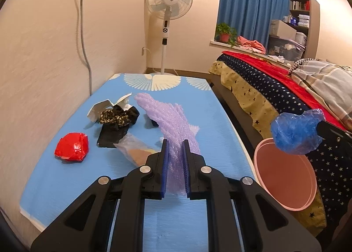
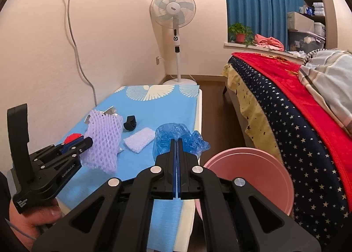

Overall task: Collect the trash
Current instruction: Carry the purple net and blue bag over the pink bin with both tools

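On my left, my left gripper (image 1: 175,148) pinches a purple foam net sleeve (image 1: 169,120), stretched and lifted above the blue table (image 1: 66,177), where a red crumpled wrapper (image 1: 72,147) lies near the wall-side edge. To the right, my right gripper (image 2: 176,142) is clamped on a crinkled blue plastic bag (image 2: 176,136), at the table's bed-side edge. Just beside it the pink bin (image 2: 253,164) fills the narrow gap before the bed (image 2: 297,120).

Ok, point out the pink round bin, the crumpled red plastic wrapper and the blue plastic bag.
Pink round bin (image 2: 253,177), right wrist view, inner wall.
Crumpled red plastic wrapper (image 1: 72,147), left wrist view, its middle.
Blue plastic bag (image 1: 294,131), left wrist view, bunched middle.
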